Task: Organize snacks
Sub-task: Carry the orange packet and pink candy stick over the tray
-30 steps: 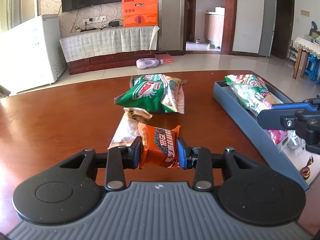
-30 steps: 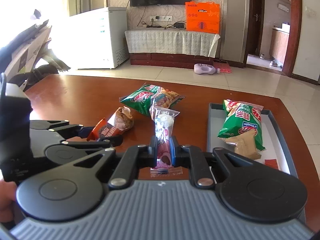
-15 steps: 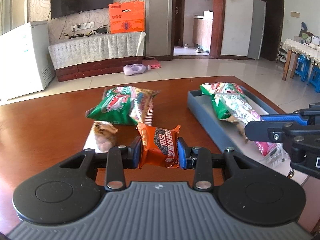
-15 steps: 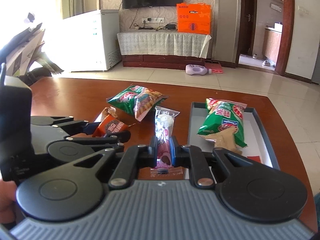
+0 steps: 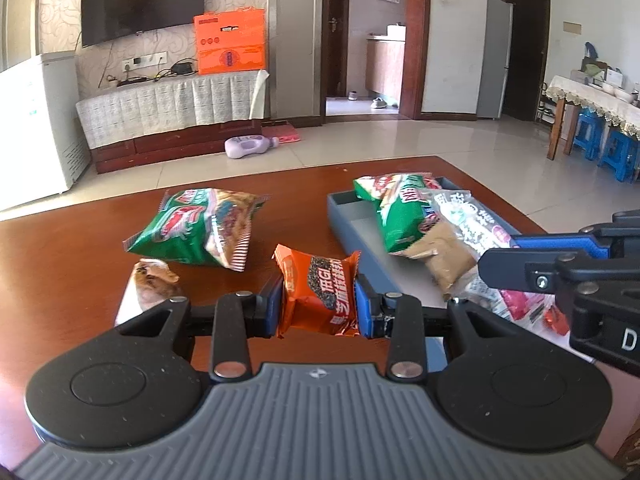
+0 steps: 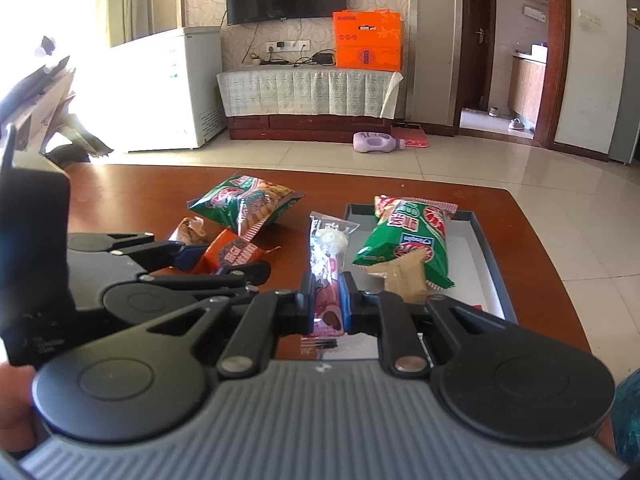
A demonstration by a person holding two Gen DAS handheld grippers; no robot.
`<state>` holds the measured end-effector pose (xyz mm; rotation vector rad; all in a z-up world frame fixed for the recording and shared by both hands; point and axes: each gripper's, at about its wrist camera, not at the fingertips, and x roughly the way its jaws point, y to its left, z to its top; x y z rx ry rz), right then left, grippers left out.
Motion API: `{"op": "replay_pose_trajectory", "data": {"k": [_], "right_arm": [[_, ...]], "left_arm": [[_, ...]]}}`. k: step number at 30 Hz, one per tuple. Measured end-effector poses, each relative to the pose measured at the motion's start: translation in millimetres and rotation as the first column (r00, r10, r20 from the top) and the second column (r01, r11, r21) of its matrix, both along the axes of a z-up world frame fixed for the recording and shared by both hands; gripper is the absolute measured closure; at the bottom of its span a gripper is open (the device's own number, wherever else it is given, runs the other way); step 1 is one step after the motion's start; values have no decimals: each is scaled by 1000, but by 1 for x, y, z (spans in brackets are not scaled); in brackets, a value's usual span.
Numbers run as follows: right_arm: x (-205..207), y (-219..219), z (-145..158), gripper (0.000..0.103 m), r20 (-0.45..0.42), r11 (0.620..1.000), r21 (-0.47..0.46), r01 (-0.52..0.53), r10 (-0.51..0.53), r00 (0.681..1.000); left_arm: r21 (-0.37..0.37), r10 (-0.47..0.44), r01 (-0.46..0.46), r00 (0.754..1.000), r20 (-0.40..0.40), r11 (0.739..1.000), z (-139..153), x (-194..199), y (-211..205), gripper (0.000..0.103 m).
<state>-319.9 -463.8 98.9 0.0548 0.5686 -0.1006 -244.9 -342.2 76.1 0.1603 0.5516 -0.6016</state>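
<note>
My left gripper (image 5: 318,304) is shut on an orange snack packet (image 5: 318,290), held above the brown table just left of the grey tray (image 5: 352,216). My right gripper (image 6: 325,306) is shut on a long clear-and-pink snack stick (image 6: 327,264), held over the tray's near left edge (image 6: 347,216). In the tray lie a green snack bag (image 6: 408,236) and a brown packet (image 6: 402,276). A second green bag (image 5: 200,228) and a small brown-and-white packet (image 5: 150,284) rest on the table to the left.
The brown table (image 5: 60,264) stretches left of the snacks. The right gripper's body (image 5: 568,268) crosses the right side of the left wrist view over the tray. Beyond the table are tiled floor, a TV cabinet (image 6: 312,96) and a white freezer (image 6: 160,92).
Both grippers have carried their snacks rightward toward the tray. The tray and green bags now sit further left in both views; both grips are unchanged.
</note>
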Motion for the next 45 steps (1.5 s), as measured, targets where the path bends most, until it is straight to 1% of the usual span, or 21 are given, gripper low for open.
{"op": "replay_pose_trajectory", "data": {"k": [18, 26, 37, 45], "right_arm": [[-15, -32, -1, 88, 9, 998, 8, 62, -62, 998], [-21, -47, -1, 88, 14, 996, 10, 87, -87, 996], [-25, -59, -1, 88, 23, 994, 13, 110, -110, 994], [-30, -65, -1, 88, 33, 992, 17, 122, -123, 992]], "left_arm": [[-21, -76, 76, 997, 9, 997, 3, -5, -46, 61], [-24, -97, 97, 995, 11, 995, 2, 1, -65, 61], [-31, -131, 130, 991, 0, 991, -3, 3, -95, 61], [-33, -147, 147, 989, -5, 989, -5, 5, -109, 61]]}}
